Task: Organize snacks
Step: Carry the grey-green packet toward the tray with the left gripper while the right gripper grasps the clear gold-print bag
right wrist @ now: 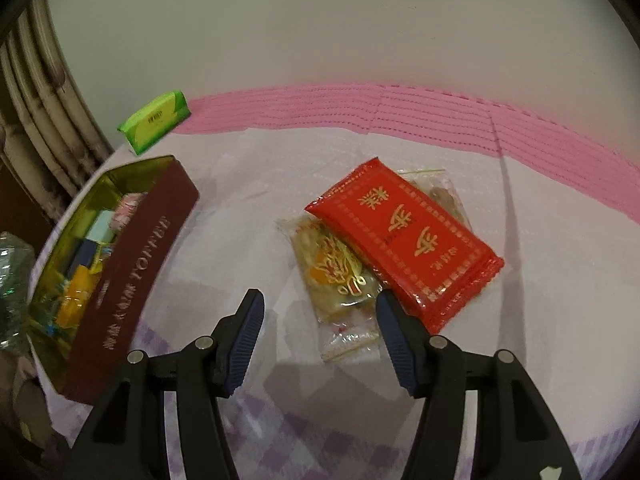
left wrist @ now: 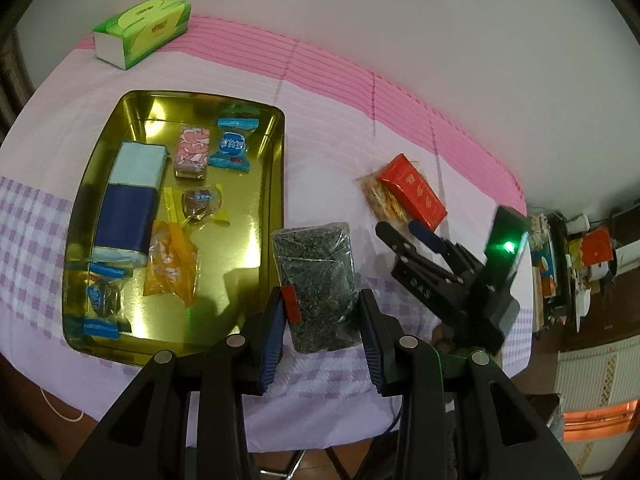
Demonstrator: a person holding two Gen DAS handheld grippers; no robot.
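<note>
A clear bag of dark green flakes [left wrist: 316, 264] hangs just right of the gold tin [left wrist: 248, 184], and my left gripper [left wrist: 322, 308] is shut on its lower sides. The tin holds a blue box [left wrist: 128, 200], a pink packet [left wrist: 193, 152] and several wrapped sweets. My right gripper [right wrist: 319, 300] stands open over the cloth with nothing between its fingers. Just beyond it lies a clear packet with gold print [right wrist: 336, 272], partly covered by a red packet [right wrist: 404, 240]. The left wrist view shows the right gripper [left wrist: 408, 232] beside the red packet [left wrist: 412, 190].
A green tissue pack [left wrist: 140, 28] lies at the table's far left corner, against the white wall. The tin's maroon side wall [right wrist: 132, 256] stands left of my right gripper. The pink and lilac cloth [right wrist: 248, 184] covers the table. Cluttered shelves [left wrist: 580, 264] lie off the right edge.
</note>
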